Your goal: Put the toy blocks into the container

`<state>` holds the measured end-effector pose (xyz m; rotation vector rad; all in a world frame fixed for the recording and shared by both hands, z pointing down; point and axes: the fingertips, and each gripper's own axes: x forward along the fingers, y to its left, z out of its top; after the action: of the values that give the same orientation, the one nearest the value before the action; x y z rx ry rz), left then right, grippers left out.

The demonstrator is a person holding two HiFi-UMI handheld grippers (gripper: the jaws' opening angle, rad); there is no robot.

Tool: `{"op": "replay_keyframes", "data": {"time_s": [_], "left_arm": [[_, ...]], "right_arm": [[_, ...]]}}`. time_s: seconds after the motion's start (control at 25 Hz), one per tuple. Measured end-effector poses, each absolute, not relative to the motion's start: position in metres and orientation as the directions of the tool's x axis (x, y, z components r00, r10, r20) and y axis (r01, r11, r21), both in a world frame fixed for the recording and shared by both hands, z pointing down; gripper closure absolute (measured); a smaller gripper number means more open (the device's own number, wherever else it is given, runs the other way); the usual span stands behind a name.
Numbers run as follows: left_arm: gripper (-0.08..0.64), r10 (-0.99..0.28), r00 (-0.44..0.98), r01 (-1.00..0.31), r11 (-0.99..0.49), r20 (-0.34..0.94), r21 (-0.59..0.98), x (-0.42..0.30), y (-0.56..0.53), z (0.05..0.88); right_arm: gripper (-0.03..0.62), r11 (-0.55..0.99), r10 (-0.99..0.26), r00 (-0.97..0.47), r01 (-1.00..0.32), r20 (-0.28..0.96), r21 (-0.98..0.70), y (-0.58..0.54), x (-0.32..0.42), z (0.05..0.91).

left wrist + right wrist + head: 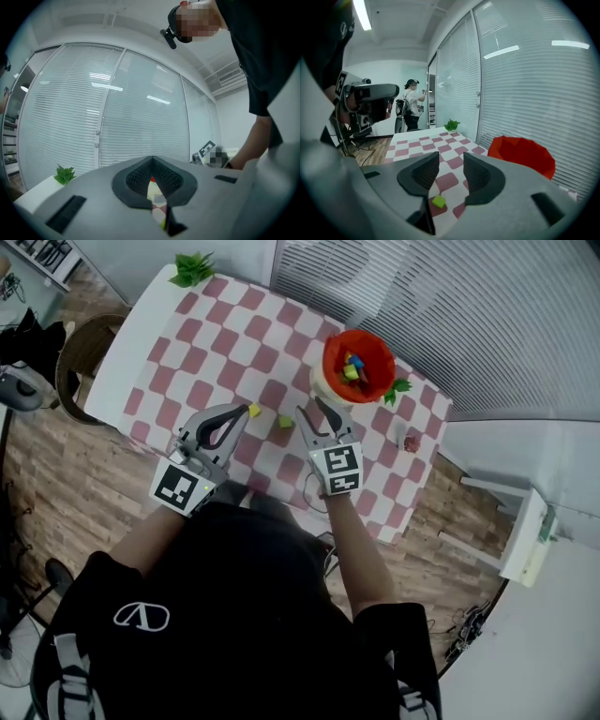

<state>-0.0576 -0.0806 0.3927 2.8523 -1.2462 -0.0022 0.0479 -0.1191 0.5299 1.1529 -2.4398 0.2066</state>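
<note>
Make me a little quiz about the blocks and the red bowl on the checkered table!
1. Pick one: what colour is the block lying on the cloth between the open jaws of the right gripper? A red, B green, C blue.
2. True or false: the red container is empty.
3. Fill in the gap: the jaws of the left gripper are ___ (open or shut).

Key
1. B, green.
2. False: the head view shows several blocks inside it.
3. Shut, with the tips together.
</note>
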Motion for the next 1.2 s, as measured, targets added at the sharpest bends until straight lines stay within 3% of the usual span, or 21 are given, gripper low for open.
{"op": "replay_keyframes", "data": {"time_s": [0.28, 0.52, 1.2], "left_arm": [[0.555, -0.724, 0.685, -0.728, -0.684, 0.082, 0.046, -0.069, -0.069, 0.416], [0.555, -0.741, 0.671, -0.742, -0.67, 0.022, 0.03, -0.074, -0.074, 0.398], [0.555, -0.754, 0.651, -0.759, -0.649, 0.092, 0.051, -0.102, -0.069, 0.419]], "right_arm": [[0.422, 0.649, -0.613, -0.519, -0.76, 0.595, 0.005, -0.101, 0.038, 0.617], [0.414, 0.657, -0.538, -0.486, -0.754, 0.689, -0.019, -0.095, 0.027, 0.663], [0.373, 0.665, -0.416, -0.389, -0.747, 0.822, -0.017, -0.096, 0.02, 0.724]]}}
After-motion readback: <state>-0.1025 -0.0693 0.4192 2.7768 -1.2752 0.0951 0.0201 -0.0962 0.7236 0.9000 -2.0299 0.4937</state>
